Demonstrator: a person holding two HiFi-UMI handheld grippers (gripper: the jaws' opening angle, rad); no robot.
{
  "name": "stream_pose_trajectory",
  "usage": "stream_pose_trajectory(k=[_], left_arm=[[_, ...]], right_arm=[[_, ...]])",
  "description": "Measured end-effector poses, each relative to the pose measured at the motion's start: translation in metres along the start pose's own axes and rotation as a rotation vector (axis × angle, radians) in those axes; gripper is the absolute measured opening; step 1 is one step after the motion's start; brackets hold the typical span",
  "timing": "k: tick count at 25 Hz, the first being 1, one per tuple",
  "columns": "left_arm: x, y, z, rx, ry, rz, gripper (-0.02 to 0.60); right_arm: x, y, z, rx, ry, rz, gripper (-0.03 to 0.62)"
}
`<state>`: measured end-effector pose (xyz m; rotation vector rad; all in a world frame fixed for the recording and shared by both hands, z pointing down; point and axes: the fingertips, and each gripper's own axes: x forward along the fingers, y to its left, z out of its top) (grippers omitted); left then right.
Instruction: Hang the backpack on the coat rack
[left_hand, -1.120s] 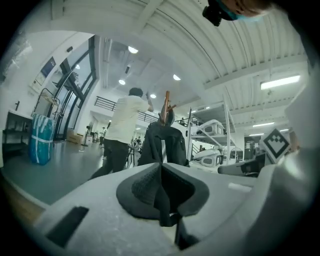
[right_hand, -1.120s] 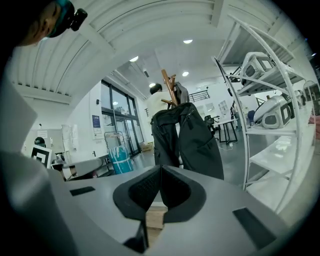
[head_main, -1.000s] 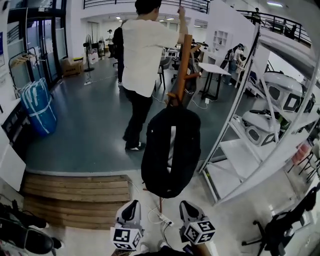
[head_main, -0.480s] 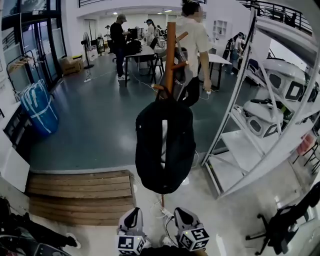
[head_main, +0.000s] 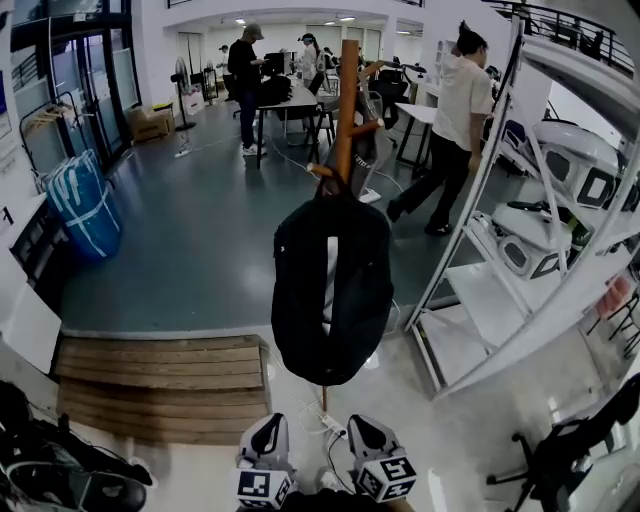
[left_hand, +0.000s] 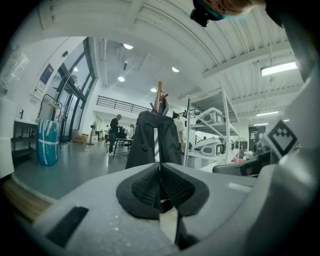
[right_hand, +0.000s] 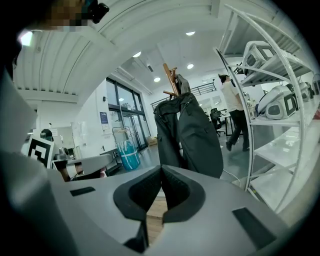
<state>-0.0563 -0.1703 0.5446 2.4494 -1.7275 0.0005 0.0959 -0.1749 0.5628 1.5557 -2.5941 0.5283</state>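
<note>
**Backpack is up on the rack, my tongs are empty**

The person in the white shirt (head_main: 455, 120) was right in front of the coat rack (head_main: 347, 95) a second ago. Now that person is off to the right, walking by the white shelves (head_main: 470, 300). My two tongs have also dropped a little lower in the head view.

The black backpack (head_main: 332, 290) hangs on the wooden coat rack. Its top is hooked on a low peg, and it hangs straight down in front of the pole. Its bottom is off the floor, and I can see a bit of the pole under it.

My left tongs (left_hand: 160, 172) are squeezed all the way together with nothing in them. My right tongs (right_hand: 161, 175) are squeezed together too, and they are empty. They sit side by side at the bottom of the head view, well apart from the backpack. Both point at it.

A white cord (head_main: 322, 420) lies on the floor between my tongs and the rack. A wooden step (head_main: 160, 385) is on the left. A blue bag (head_main: 85, 205) stands farther back by the glass doors. More people (head_main: 246, 75) stand at a table behind the rack.
</note>
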Motion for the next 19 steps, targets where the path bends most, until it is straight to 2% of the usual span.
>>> stream_pose_trajectory(k=[13, 19], left_arm=[[-0.003, 0.004, -0.005, -0.010, 0.009, 0.016, 0.025], [-0.002, 0.011, -0.005, 0.017, -0.008, 0.001, 0.025]], right_arm=[[0.003, 0.003, -0.006, -0.002, 0.015, 0.019, 0.012], [0.008, 0.008, -0.006, -0.009, 0.018, 0.022, 0.012]])
